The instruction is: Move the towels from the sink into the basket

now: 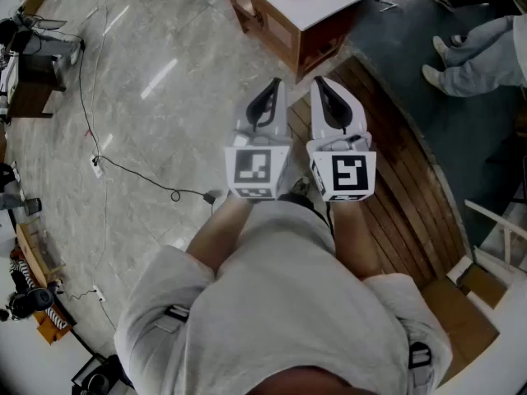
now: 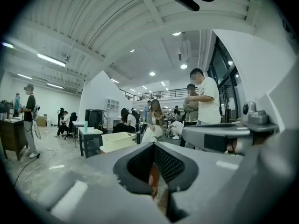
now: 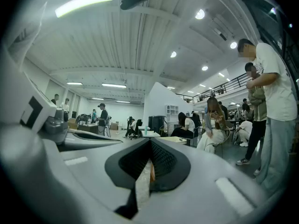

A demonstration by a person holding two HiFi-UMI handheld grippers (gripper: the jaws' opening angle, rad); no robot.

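- The left gripper (image 1: 272,89) and the right gripper (image 1: 323,87) are held side by side in front of the chest, pointing about level. Both are clenched, with nothing between the jaws.
- No towels, sink or basket show in any view, so the task looks not yet begun. The step in hand is to find the sink and get to it.
- A wooden cabinet (image 1: 284,15) with a pale top stands just ahead. Whether it holds the sink cannot be told from here.
- A good start is to tip the head towards the work spot so the towels come into view before either arm reaches.
- Open one claw wide before lowering it. A shut claw only pushes cloth about.
- Mind the cable (image 1: 132,171) trailing over the floor (image 1: 156,64) on the left and the people (image 1: 473,52) standing on the right while walking.
- Towels are limp, so pinch a thick fold near the middle, not a corner, to stop them dragging.
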